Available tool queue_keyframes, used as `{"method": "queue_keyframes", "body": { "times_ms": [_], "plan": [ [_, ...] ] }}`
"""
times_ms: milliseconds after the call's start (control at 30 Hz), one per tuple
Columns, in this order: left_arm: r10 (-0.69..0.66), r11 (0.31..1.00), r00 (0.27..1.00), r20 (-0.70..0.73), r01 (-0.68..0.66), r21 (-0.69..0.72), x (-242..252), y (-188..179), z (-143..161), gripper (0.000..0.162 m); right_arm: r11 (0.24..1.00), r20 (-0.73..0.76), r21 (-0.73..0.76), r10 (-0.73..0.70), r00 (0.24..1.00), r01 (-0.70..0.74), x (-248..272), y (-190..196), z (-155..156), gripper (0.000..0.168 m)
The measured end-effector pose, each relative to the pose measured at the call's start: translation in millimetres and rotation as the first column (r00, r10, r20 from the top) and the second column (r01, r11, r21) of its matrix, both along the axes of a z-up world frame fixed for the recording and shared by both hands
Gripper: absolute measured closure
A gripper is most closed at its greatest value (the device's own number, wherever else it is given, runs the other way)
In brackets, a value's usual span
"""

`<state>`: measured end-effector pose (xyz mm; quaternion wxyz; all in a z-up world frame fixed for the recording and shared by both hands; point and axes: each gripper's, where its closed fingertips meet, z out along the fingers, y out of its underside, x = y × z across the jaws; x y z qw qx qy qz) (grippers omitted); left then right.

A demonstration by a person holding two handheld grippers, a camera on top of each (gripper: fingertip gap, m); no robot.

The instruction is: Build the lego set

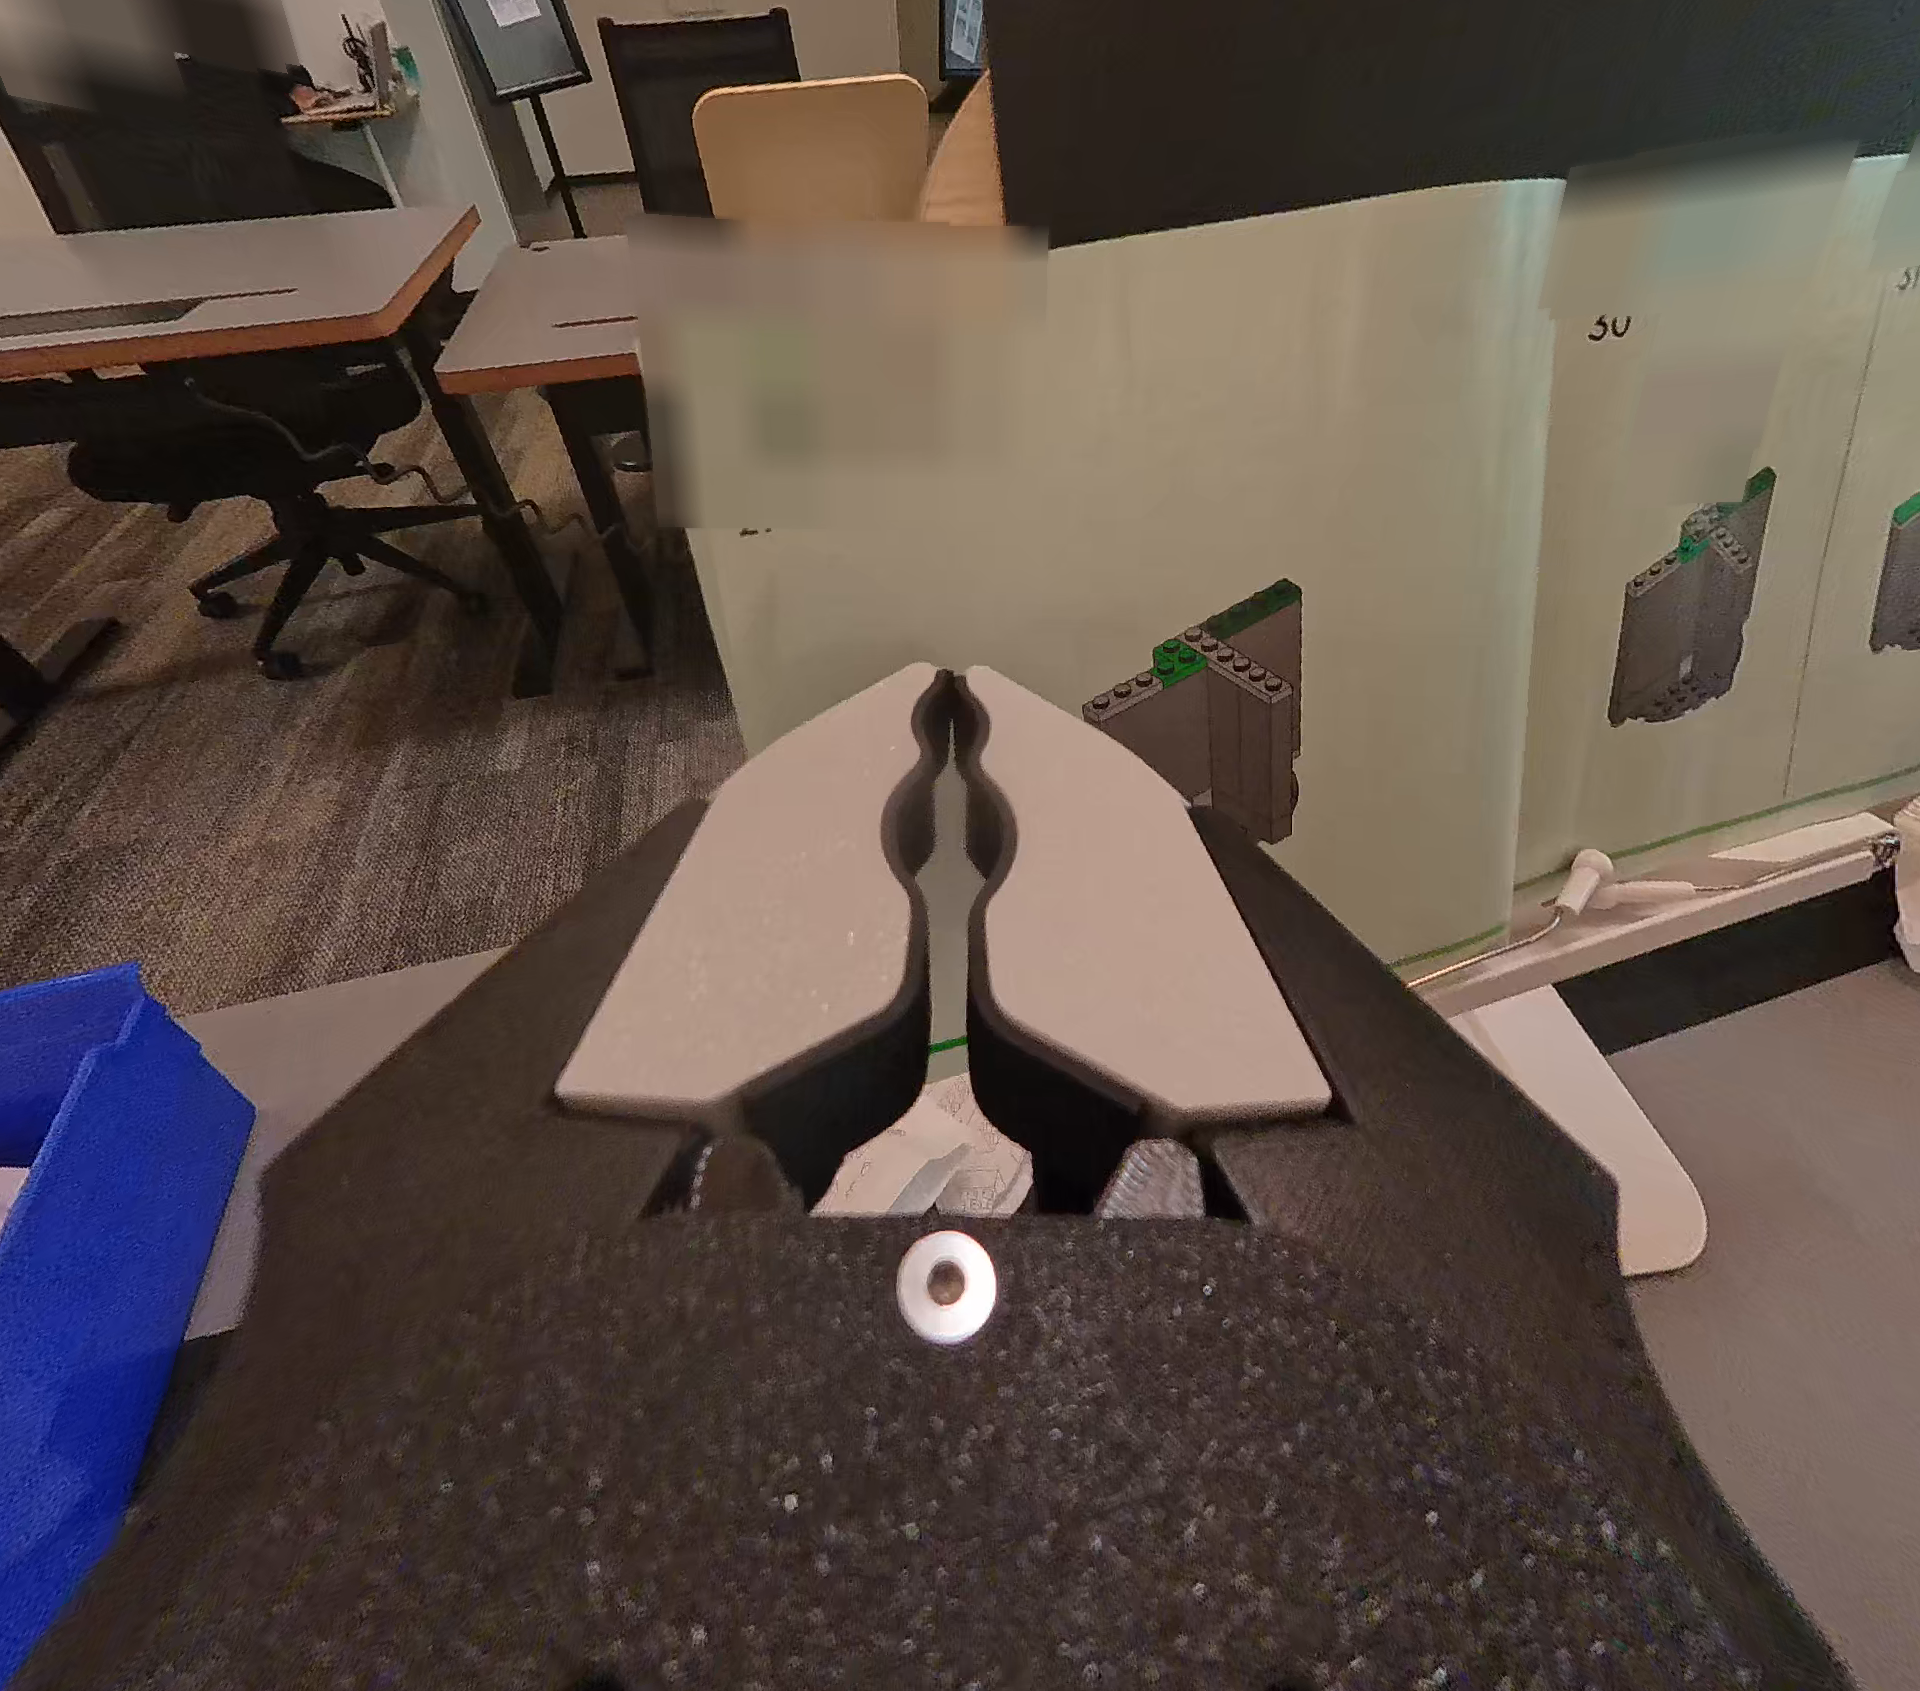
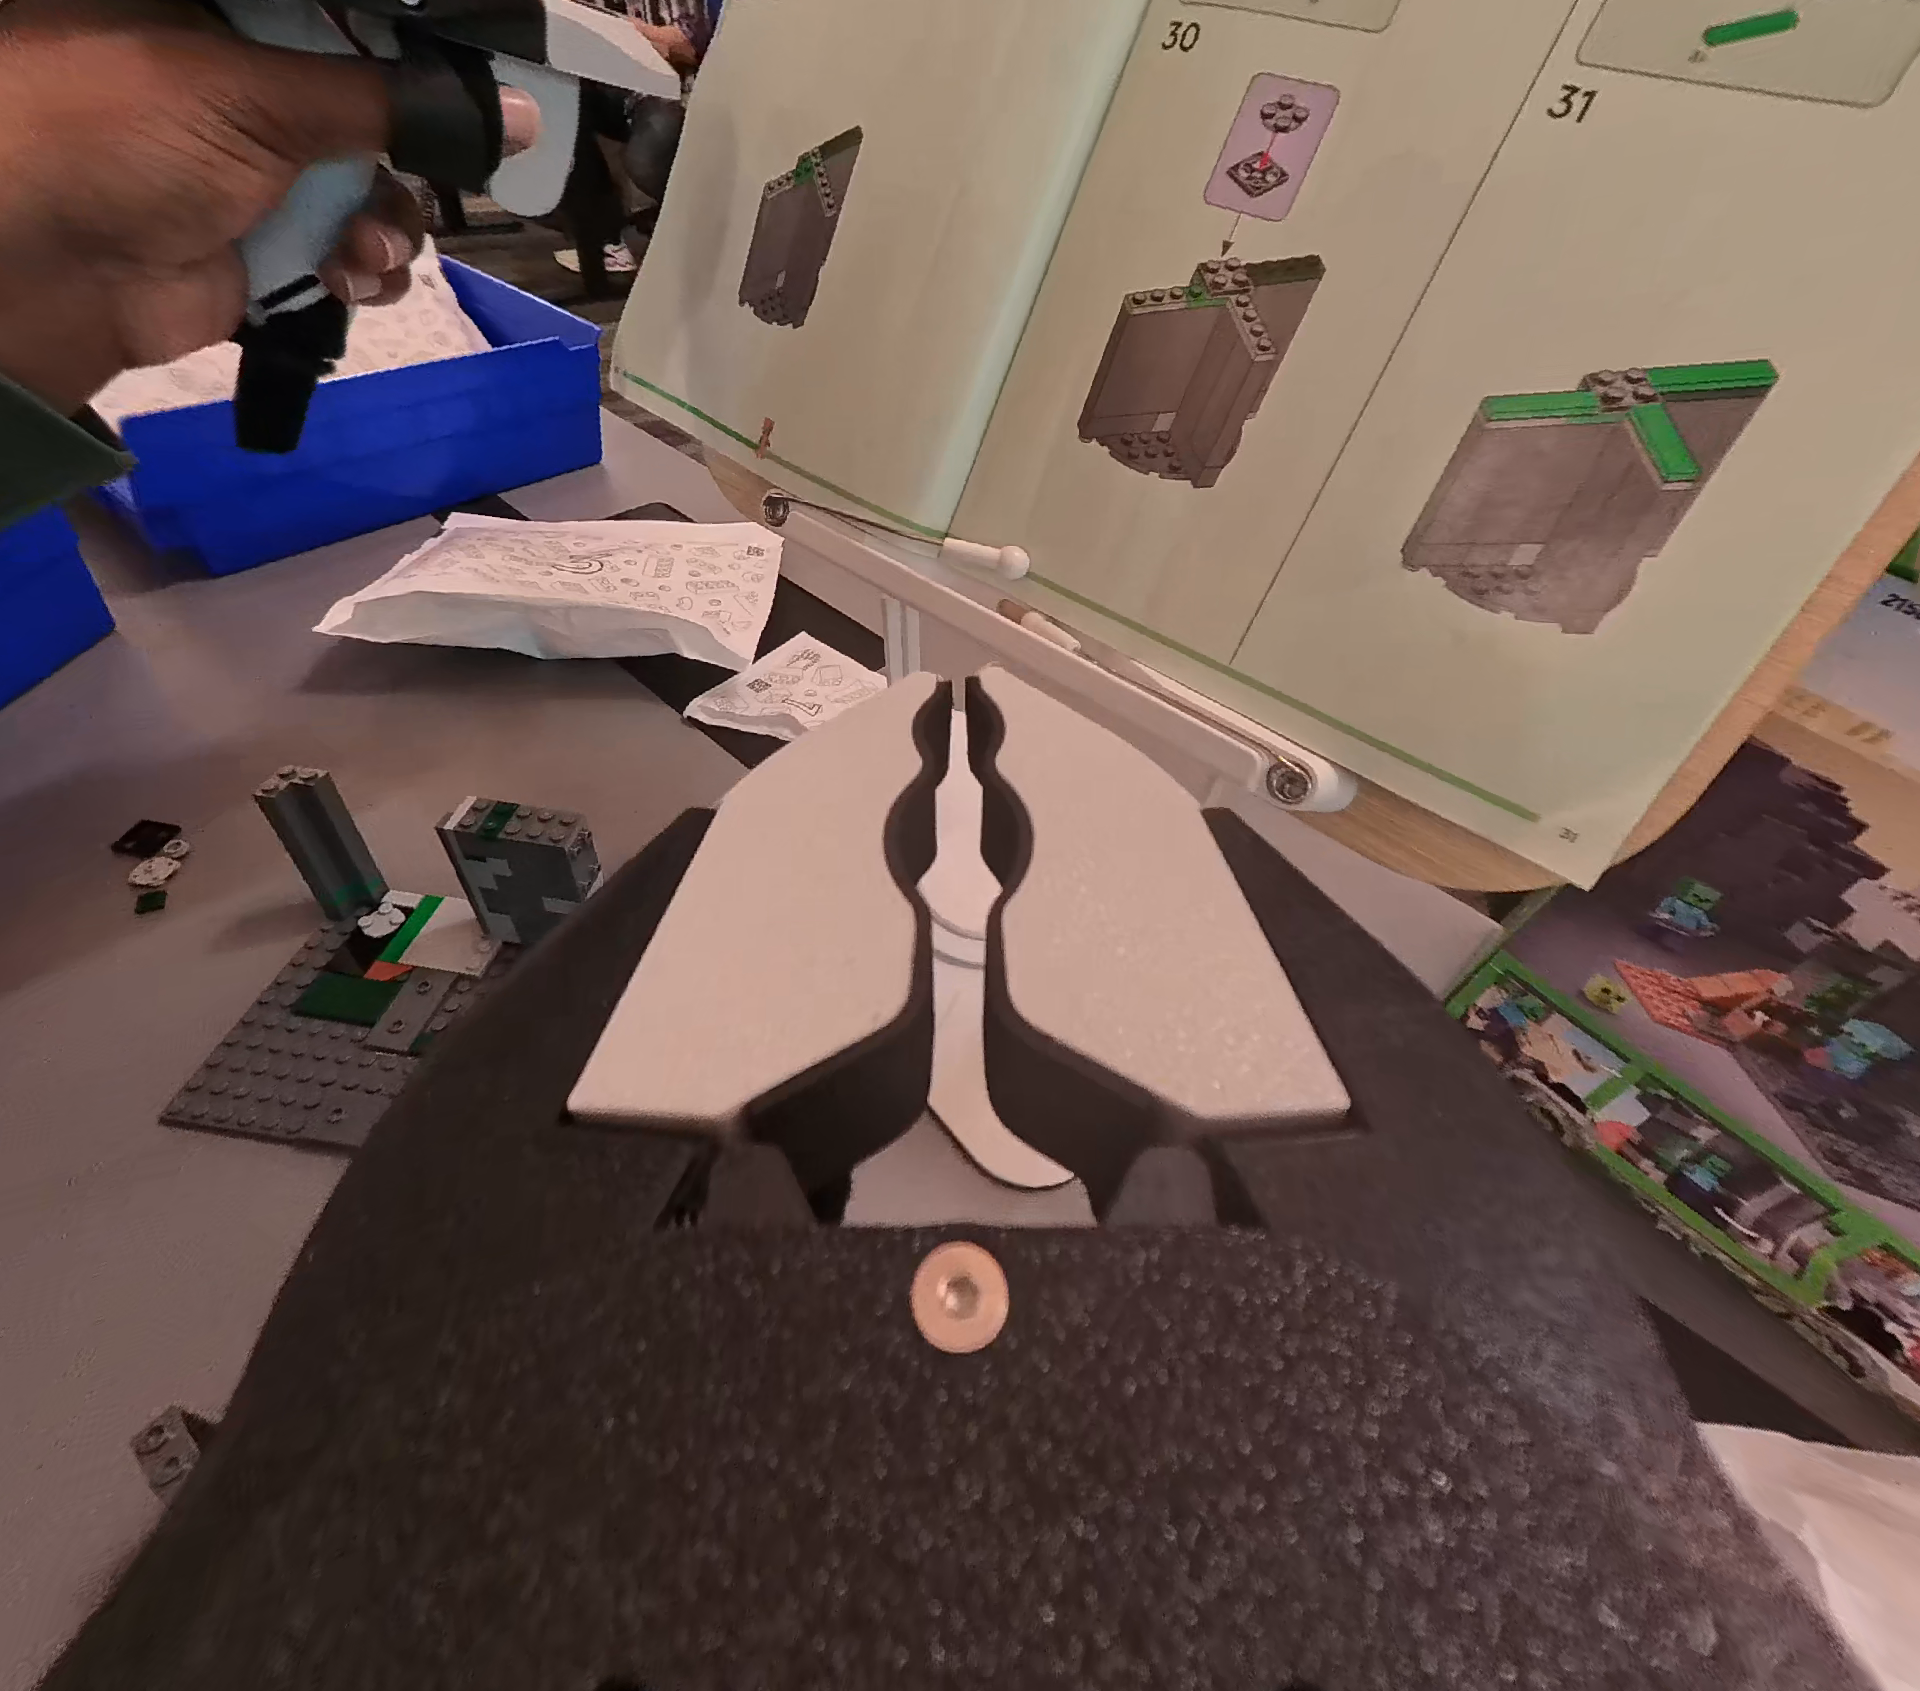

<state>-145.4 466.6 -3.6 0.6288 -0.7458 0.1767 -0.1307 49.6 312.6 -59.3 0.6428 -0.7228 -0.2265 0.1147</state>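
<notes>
Left claw (image 1: 951, 680): grey-padded fingers pressed together at the tips, nothing between them; raised off the surface, levelled at the pale green open instruction booklet (image 1: 1351, 498). In the right wrist view a hand (image 2: 156, 187) grips its handle high at the far left, above the blue plastic bin (image 2: 416, 426).

Right claw (image 2: 958, 685): fingers all but meeting at the tips, empty; held above the grey surface (image 2: 156, 1278), aimed at the white book stand (image 2: 1039, 654).

Lego set, left of the right claw: dark grey studded baseplate (image 2: 281, 1070) lying flat, with a grey ribbed pillar (image 2: 317, 841) and a grey block wall (image 2: 520, 862) upright at its far side. Small loose pieces (image 2: 156, 862) lie just left.

White printed paper bags (image 2: 561, 592) lie beyond; bare surface between them and the baseplate.

Printed lego box (image 2: 1714, 1070): far right, under the stand.
</notes>
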Motion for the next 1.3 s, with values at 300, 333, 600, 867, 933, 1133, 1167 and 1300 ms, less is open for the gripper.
{"method": "queue_keyframes", "body": {
  "times_ms": [300, 333, 600, 867, 933, 1133, 1167, 1300],
  "plan": [
    [0.025, 0.998, 1.0, 0.008, -0.025, 0.051, -2, 7, 16, 0.162, 1.0, 0.009, -0.008, 0.012, 1.0, -0.012, -3, 0, -3, 0.166],
    [0.029, 0.998, 1.0, 0.005, -0.029, 0.052, -2, 8, 17, 0.162, 1.0, 0.011, -0.007, 0.013, 1.0, -0.013, -3, 0, -3, 0.166],
    [0.069, 0.994, 0.998, 0.002, -0.069, 0.082, -5, 26, 35, 0.152, 1.0, 0.016, -0.014, 0.022, 1.0, -0.022, -4, 0, -5, 0.166],
    [0.119, 0.989, 0.993, -0.015, -0.117, 0.091, -14, 47, 46, 0.161, 0.999, 0.021, -0.025, 0.025, 0.999, -0.025, -3, 1, -9, 0.166],
    [0.115, 0.99, 0.993, -0.01, -0.114, 0.081, -14, 51, 45, 0.162, 0.999, 0.024, -0.028, 0.026, 0.999, -0.026, -3, 2, -10, 0.166],
    [0.117, 0.991, 0.993, -0.007, -0.116, 0.064, -19, 57, 35, 0.162, 0.999, 0.032, -0.038, 0.028, 0.999, -0.027, -3, 4, -14, 0.166],
    [0.113, 0.991, 0.994, 0.001, -0.113, 0.065, -20, 55, 35, 0.162, 0.999, 0.033, -0.04, 0.029, 0.999, -0.027, -3, 4, -15, 0.166],
    [0.099, 0.993, 0.995, 0.008, -0.099, 0.068, -20, 47, 30, 0.162, 0.998, 0.036, -0.049, 0.034, 0.999, -0.032, -5, 5, -18, 0.166]
  ]
}}
